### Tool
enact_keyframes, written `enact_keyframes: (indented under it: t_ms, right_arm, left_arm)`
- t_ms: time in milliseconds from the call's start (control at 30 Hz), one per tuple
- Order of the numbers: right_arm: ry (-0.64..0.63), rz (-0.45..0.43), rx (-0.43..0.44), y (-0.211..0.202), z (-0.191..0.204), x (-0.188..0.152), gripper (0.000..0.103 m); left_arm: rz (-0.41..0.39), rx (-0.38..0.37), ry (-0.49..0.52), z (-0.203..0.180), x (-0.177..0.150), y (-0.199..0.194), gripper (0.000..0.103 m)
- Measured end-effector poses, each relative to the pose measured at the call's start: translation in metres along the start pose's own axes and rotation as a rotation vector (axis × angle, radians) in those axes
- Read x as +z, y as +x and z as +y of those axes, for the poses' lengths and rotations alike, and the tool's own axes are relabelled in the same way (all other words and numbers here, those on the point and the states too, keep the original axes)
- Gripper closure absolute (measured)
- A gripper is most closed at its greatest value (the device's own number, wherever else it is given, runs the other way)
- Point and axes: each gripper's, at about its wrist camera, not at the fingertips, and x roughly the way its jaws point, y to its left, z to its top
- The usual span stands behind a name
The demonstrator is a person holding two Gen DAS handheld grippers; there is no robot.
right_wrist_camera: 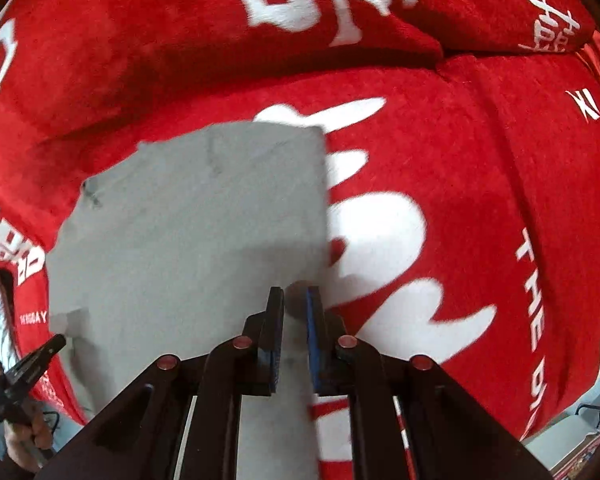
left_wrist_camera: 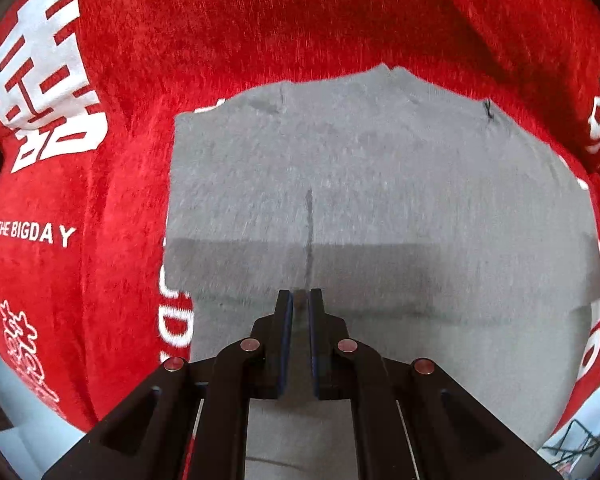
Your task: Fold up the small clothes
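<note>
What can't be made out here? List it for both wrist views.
- Left wrist view: the left gripper hides the near hem of the grey knit garment; whether cloth is pinched is unclear.
- Right wrist view: motion blur smears the garment's right edge at the right gripper.
- Both: the red plush blanket with white lettering hides whatever lies underneath.

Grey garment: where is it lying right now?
The grey garment lies on the red printed blanket, centre of the left wrist view, left-centre of the right; both grippers grip its near edge.

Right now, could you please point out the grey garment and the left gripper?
grey garment [left_wrist_camera: 380,184]: left wrist view, middle of the fabric.
left gripper [right_wrist_camera: 62,339]: right wrist view, tip, lower left.
</note>
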Motion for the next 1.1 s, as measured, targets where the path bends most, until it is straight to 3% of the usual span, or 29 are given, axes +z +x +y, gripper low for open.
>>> enact_keyframes:
  t_ms: [133, 267, 300, 333, 367, 400, 667, 867, 900, 1000, 1100]
  right_arm:
    - [-0.021, 0.046, -0.066, 0.019, 0.006, -0.016, 0.090]
    - [0.010, 0.043, -0.078, 0.015, -0.002, -0.020, 0.090]
    - [0.016, 0.048, -0.096, 0.011, -0.005, -0.021, 0.089]
    - [0.020, 0.050, -0.098, 0.007, -0.008, -0.023, 0.089]
    - [0.025, 0.051, -0.084, 0.004, -0.009, -0.025, 0.089]
    - [0.030, 0.050, -0.064, -0.001, -0.009, -0.029, 0.089]
    - [0.040, 0.085, -0.013, -0.015, -0.002, -0.054, 0.089]
    - [0.043, 0.107, 0.024, 0.000, 0.028, -0.056, 0.088]
    - [0.042, 0.113, 0.047, 0.001, 0.033, -0.057, 0.080]
    - [0.043, 0.117, 0.118, 0.003, 0.050, -0.058, 0.035]
    - [0.049, 0.141, 0.266, 0.018, 0.084, -0.058, 0.033]
  left_arm:
    - [0.045, 0.005, -0.012, 0.003, -0.008, 0.003, 0.095]
    - [0.065, -0.009, -0.049, 0.007, -0.015, 0.001, 0.095]
    - [0.068, -0.006, -0.054, 0.007, -0.017, 0.001, 0.083]
    - [0.069, -0.006, -0.058, 0.008, -0.019, 0.000, 0.041]
    - [0.067, -0.001, -0.065, 0.008, -0.021, -0.002, 0.020]
    - [0.050, 0.002, -0.074, 0.009, -0.023, -0.006, 0.005]
    - [0.038, 0.000, -0.060, 0.005, -0.027, -0.020, 0.004]
    - [0.025, 0.024, -0.027, 0.001, -0.027, -0.029, 0.004]
    - [0.026, 0.026, -0.023, 0.000, -0.028, -0.030, 0.004]
    - [0.024, 0.036, -0.019, 0.001, -0.030, -0.031, 0.004]
    - [0.022, 0.056, -0.021, 0.004, -0.032, -0.032, 0.001]
